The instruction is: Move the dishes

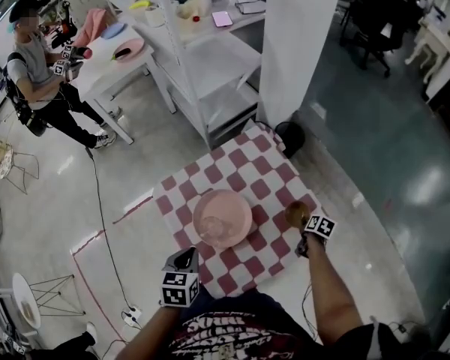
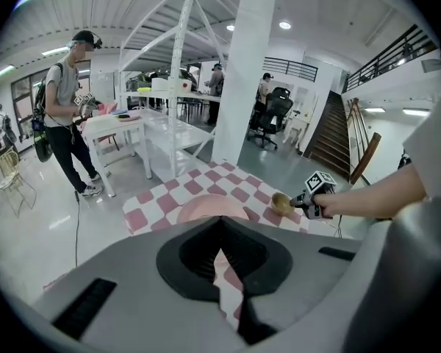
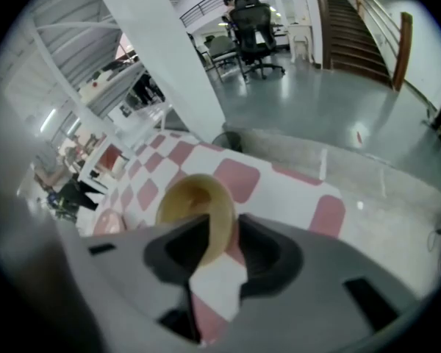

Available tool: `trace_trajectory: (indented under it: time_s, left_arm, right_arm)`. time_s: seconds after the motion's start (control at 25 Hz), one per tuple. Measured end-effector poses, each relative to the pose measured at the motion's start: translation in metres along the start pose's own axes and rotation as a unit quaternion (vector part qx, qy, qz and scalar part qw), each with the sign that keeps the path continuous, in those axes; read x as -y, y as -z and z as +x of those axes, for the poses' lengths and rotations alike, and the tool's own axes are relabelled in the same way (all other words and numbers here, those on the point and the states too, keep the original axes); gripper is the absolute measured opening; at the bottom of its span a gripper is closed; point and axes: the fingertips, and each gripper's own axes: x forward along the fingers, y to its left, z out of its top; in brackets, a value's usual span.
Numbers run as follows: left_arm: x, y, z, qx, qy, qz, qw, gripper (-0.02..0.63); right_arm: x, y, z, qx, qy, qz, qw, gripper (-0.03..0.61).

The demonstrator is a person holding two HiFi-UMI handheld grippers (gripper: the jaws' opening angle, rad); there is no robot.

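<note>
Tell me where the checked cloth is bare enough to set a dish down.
Bare: the far half of the checked cloth, between the pink plate and the white pillar, plus the near corner below the plate. Crowded: the right edge, where the right claw straddles the tan bowl beside the plate.

Flat pink plate [image 1: 222, 217]; small tan bowl [image 1: 296, 214] apart, to its right
</note>
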Motion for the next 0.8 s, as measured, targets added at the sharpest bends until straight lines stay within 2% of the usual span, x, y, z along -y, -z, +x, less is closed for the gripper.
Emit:
trace_trajectory:
  time_s: [0.2, 0.28, 0.44, 0.64, 0.72, 0.8]
  left_arm:
    - [0.002, -0.002, 0.011, 0.005, 0.012, 0.006, 0.9999, 0.028]
    - [-0.001, -0.003, 0.018, 0.004, 0.015, 0.002, 0.9999, 0.028]
    - [-0.013, -0.002, 0.025, 0.002, 0.02, -0.013, 0.9997, 0.028]
    - [-0.026, 0.009, 0.023, -0.007, 0.027, -0.024, 0.9993, 0.028]
    - [-0.033, 0.014, 0.019, -0.009, 0.028, -0.029, 0.9991, 0.028]
    - [-0.043, 0.019, 0.015, -0.011, 0.028, -0.034, 0.999, 0.028]
  right_arm:
    - [-0.015, 0.0, -0.038, 0.029, 0.014, -0.057, 0.998, 0.156]
    - [-0.037, 0.009, -0.054, 0.034, 0.001, -0.082, 0.996, 0.156]
    - [-0.112, 0.061, -0.066, 0.002, -0.072, -0.135, 0.988, 0.155]
    - [-0.232, 0.129, -0.066, -0.063, -0.172, -0.18, 0.966, 0.155]
    - [-0.271, 0.145, -0.059, -0.083, -0.194, -0.188, 0.959, 0.156]
    - [-0.299, 0.155, -0.047, -0.096, -0.195, -0.205, 0.954, 0.156]
